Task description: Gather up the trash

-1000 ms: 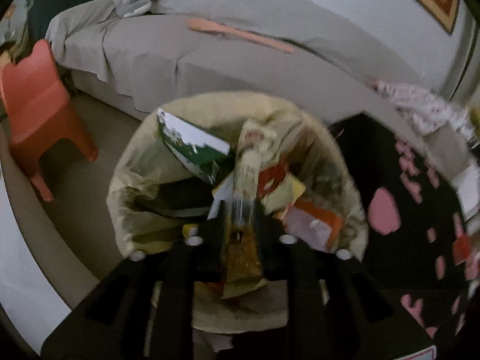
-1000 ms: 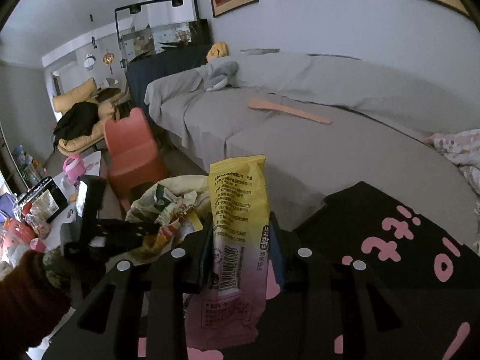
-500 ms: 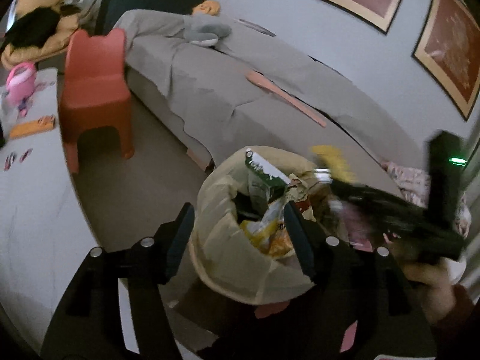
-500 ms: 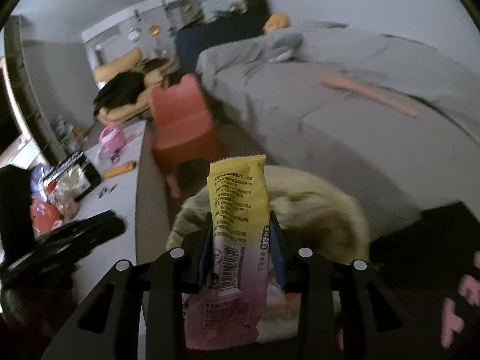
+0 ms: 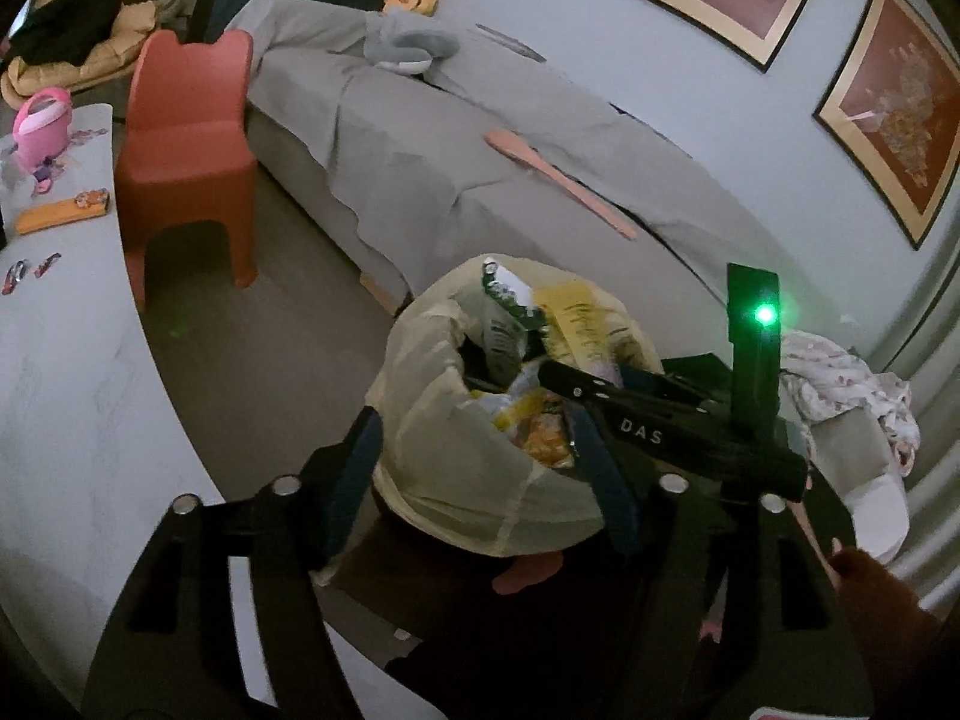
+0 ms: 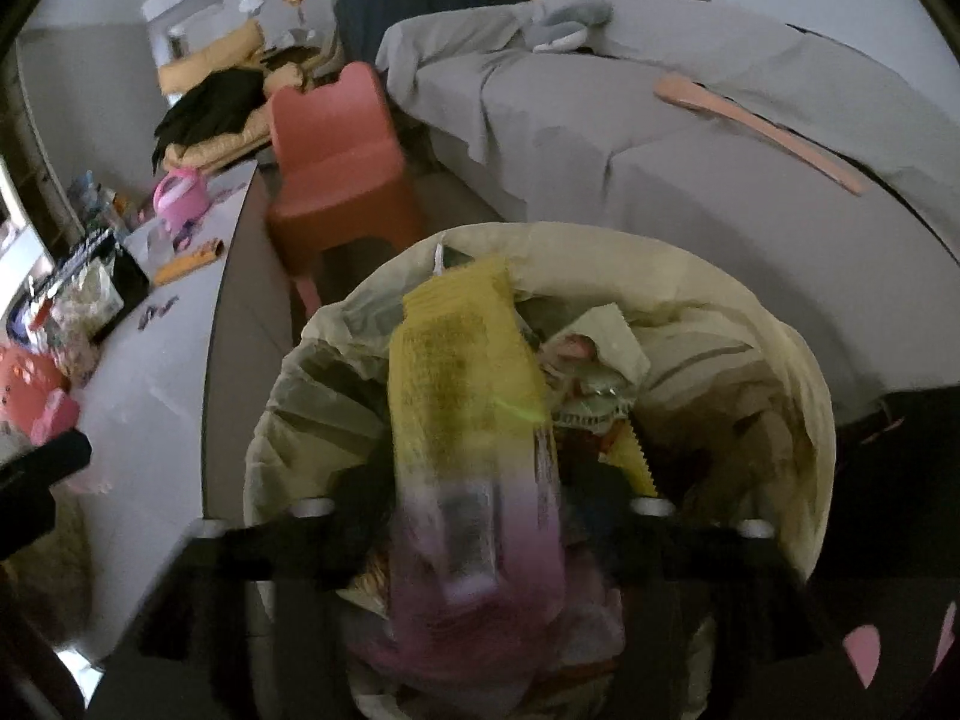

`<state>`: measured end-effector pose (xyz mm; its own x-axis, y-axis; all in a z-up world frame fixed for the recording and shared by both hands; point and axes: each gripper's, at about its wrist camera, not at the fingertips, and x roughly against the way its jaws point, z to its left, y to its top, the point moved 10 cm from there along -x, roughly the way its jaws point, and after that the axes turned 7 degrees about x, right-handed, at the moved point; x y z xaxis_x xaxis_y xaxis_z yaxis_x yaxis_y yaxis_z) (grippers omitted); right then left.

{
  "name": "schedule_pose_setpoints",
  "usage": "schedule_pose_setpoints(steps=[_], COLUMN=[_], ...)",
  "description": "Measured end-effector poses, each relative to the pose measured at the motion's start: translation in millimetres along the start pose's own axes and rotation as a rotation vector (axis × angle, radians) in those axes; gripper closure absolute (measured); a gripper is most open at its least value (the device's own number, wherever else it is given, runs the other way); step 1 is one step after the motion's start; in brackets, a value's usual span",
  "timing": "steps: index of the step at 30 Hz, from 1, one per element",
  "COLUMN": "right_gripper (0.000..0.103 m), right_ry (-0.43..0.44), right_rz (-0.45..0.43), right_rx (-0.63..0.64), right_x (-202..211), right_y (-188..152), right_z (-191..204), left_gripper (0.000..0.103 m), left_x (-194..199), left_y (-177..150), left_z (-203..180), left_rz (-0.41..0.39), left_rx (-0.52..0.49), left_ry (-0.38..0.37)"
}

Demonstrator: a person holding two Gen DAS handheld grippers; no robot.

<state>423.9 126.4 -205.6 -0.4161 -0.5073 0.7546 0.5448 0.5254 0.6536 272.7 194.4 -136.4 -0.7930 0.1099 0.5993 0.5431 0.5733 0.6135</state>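
Note:
A bin lined with a pale yellow bag (image 5: 456,468) (image 6: 798,420) stands on the floor, full of wrappers. My left gripper (image 5: 480,480) hovers in front of it, jaws opening, with nothing pinched; the bag's near rim shows beyond its fingers. My right gripper (image 5: 576,372) (image 6: 480,510) reaches over the bin from the right. Its jaws are opening, and a yellow-and-pink wrapper (image 5: 570,312) (image 6: 462,384) stands blurred between them over the bin's mouth, the pads clear of it. A green-and-white packet (image 5: 504,306) sticks up at the far rim.
A red child's chair (image 5: 180,138) stands left of the bin, before a grey covered sofa (image 5: 480,138) with a pink strip (image 5: 558,180) on it. A white table (image 5: 66,360) runs along the left. A black cloth with pink shapes (image 6: 888,600) lies right. A sleeve (image 5: 870,600) shows bottom right.
My left gripper let go of a wrapper in the bin, drew back and opened. My right gripper came down over the bin with the yellow-and-pink wrapper, and its jaws have parted.

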Motion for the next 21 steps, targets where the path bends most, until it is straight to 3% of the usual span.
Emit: schedule_pose_setpoints(steps=[3,8,12,16,20,21], right_gripper=[0.024,0.024,0.024,0.023,0.023,0.023], right_ry=[-0.013,-0.037,-0.075,-0.179,-0.447,-0.461], right_rz=[-0.067,-0.160,-0.222,-0.262,-0.277,-0.270], right_rx=[-0.017,-0.018,-0.011,-0.040,-0.068,-0.093], right_x=[20.7,80.8,151.8,219.5,292.8,304.1], right_y=[4.1,4.8,-20.2,-59.2,-123.5,-137.5], right_z=[-0.6,2.6,5.3,2.0,-9.4,-10.9], left_gripper=[0.029,0.019,0.010,0.009,0.009,0.009], left_x=[12.8,40.1,63.5,83.7,103.2,108.6], left_y=[1.8,0.9,-18.2,-52.8,-86.6,-94.1], left_z=[-7.2,-26.0,-50.7,-80.2,-105.7,-112.9], left_rz=[-0.016,-0.048,-0.064,-0.066,-0.062,-0.066], left_rx=[-0.018,-0.075,-0.155,-0.275,-0.326,-0.338], left_ry=[-0.024,-0.029,-0.023,-0.016,-0.031,-0.042])
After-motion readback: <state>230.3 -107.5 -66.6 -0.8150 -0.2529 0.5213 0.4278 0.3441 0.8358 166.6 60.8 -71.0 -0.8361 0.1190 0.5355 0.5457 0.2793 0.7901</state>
